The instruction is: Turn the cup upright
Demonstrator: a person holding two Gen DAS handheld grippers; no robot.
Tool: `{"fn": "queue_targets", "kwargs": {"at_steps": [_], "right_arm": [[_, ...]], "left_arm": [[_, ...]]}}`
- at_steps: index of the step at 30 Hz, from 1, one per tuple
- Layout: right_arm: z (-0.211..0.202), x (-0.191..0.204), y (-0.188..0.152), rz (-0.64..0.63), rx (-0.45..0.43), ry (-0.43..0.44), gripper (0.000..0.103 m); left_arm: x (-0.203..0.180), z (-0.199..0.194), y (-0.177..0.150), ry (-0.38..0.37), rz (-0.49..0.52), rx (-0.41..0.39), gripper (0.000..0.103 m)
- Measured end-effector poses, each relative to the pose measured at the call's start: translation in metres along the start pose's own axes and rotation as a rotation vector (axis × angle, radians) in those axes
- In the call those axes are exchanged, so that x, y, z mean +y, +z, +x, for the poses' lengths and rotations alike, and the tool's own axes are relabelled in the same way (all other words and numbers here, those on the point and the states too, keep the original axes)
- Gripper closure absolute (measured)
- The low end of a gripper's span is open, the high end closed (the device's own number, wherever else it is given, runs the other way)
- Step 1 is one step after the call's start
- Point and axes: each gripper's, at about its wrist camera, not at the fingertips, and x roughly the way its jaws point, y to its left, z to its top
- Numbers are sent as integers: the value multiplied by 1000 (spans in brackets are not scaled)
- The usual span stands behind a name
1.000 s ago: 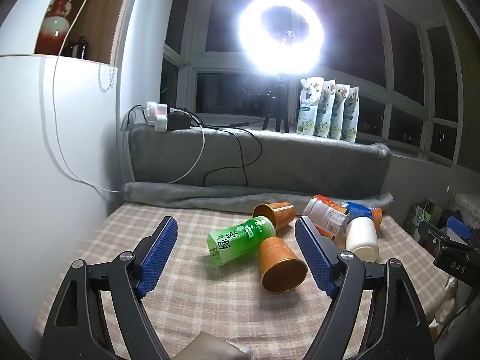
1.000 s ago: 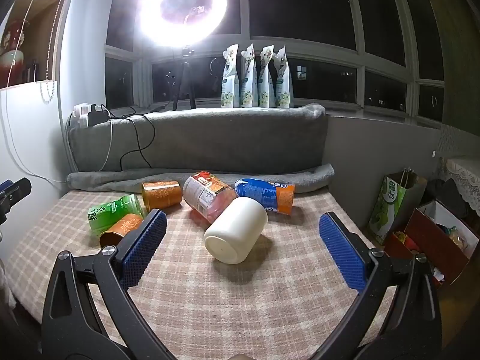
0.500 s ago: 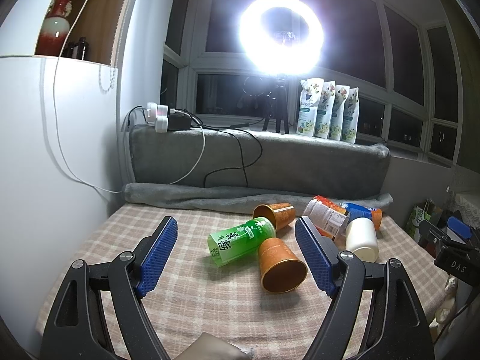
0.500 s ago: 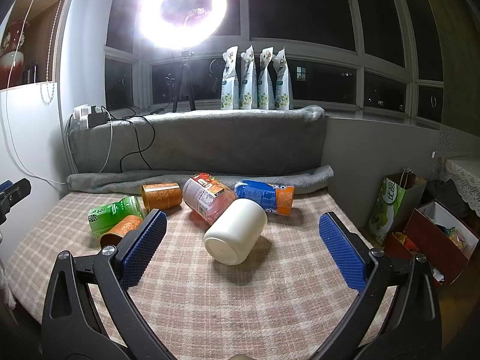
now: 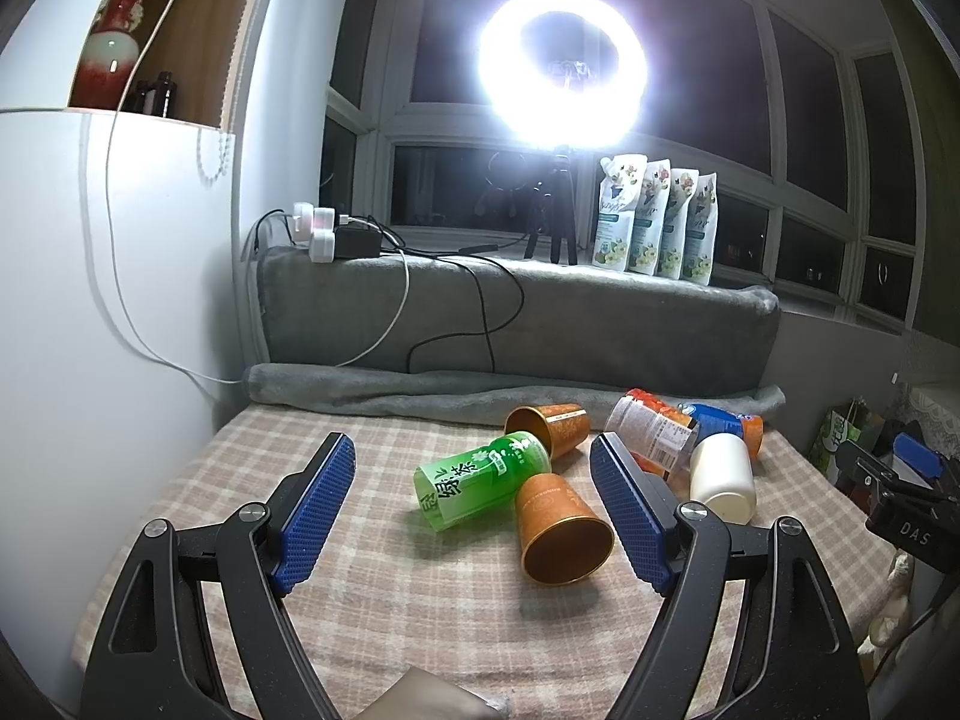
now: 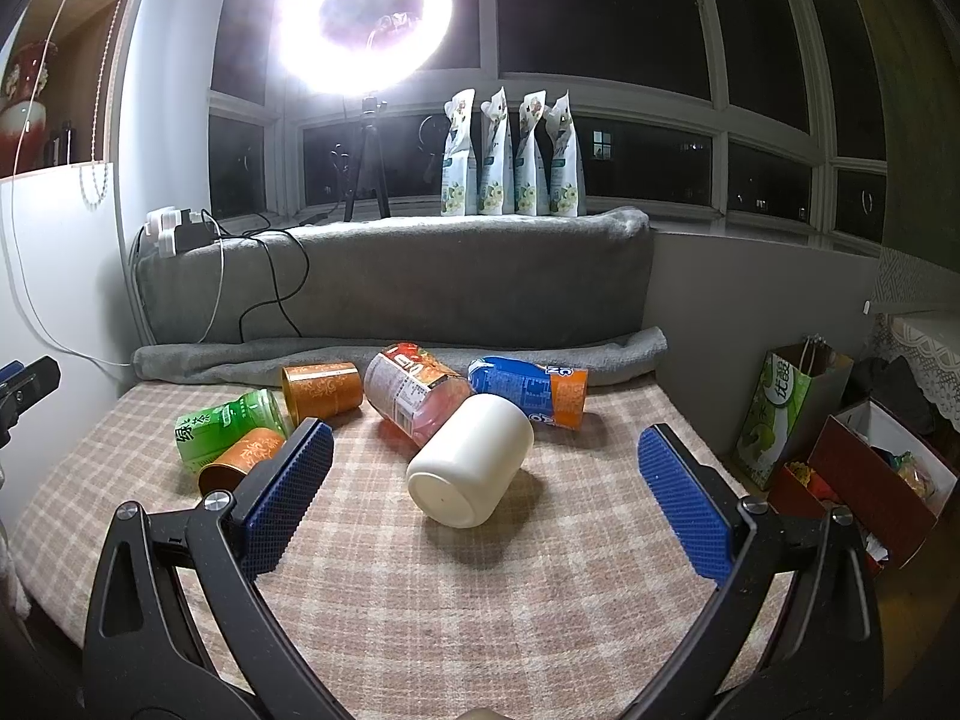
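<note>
The white cup (image 6: pixel 470 467) is seen lying on its side on the checked cloth (image 6: pixel 480 588), ahead of the right gripper (image 6: pixel 486 495) and between its spread fingers, untouched. The left gripper (image 5: pixel 474 507) is likewise held apart, with an orange cup (image 5: pixel 561 531) and green bottle (image 5: pixel 480 477) lying ahead.

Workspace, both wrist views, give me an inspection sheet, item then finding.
Surface: checked cloth, grey blanket behind it.
Job's things: white cup, near orange cup and far orange cup, all lying on their sides.
Clutter: green bottle, red-label jar and blue-orange bottle, lying down.
Grippers: left gripper and right gripper open, holding nothing.
Cables: black and white cables from plugs over the blanket.
Surroundings: ring light, four pouches, dark windows, green bag.
</note>
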Motion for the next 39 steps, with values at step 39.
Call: {"fn": "queue_targets", "kwargs": {"at_steps": [39], "right_arm": [[3, 0, -6, -2, 1, 0, 0]], "left_arm": [[-3, -3, 3, 0, -2, -11, 22]]}}
